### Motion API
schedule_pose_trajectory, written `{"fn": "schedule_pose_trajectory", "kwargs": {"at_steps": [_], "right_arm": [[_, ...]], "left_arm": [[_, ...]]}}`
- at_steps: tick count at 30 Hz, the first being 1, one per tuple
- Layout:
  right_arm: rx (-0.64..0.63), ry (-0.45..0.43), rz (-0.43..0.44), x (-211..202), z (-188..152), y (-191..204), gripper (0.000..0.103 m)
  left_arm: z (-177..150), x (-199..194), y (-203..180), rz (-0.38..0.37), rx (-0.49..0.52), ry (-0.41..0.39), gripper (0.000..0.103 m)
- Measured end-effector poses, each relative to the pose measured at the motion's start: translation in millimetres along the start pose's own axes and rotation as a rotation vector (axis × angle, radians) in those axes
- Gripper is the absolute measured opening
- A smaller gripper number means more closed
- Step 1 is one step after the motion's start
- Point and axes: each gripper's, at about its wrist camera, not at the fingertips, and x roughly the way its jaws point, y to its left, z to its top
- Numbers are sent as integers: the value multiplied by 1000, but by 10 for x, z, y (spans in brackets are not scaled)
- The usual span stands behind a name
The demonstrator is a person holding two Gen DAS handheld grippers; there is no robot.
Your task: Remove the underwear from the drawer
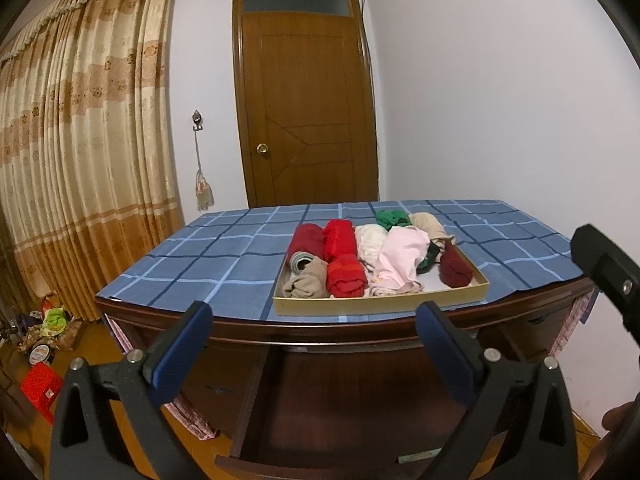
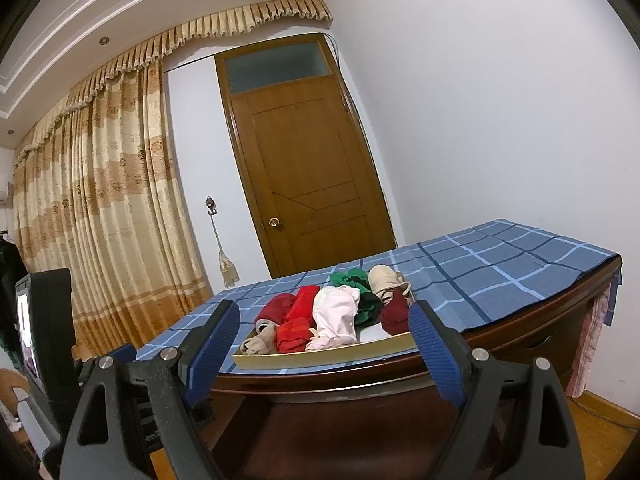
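Both the left tongs (image 1: 314, 322) and the right tongs (image 2: 324, 322) are hovering wide open, gripping nothing, short of the surface (image 1: 208, 256). Just beyond their tips, a shallow cardboard tray (image 1: 380, 304) is sitting near the surface's front edge, holding rolled underwear (image 1: 400, 260) in red, pink, beige and green.

You are standing in a home, most likely a bedroom. Long patterned curtains (image 1: 72, 152) hang floor to ceiling beside a wooden door (image 1: 308, 96) with a brass knob. A dark wooden desk (image 1: 360, 344) wears a blue checked cloth (image 1: 208, 256), and household clutter (image 1: 44, 332) sits on the floor.
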Motion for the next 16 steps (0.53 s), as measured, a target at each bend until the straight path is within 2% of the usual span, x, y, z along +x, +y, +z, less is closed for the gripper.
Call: {"fn": "schedule_pose_trajectory", "kwargs": {"at_steps": [3,8,16], "right_arm": [[5,1,-6,50,19,-20,88],[11,5,-11,138,29,-42,88],[21,53,-19,399,-19,-108,88]], "left_arm": [[30,50,-4,0,3,-2,103],[70,111,9,-63,7,-7,103],[71,333,-42,-50,46,12,103]]}}
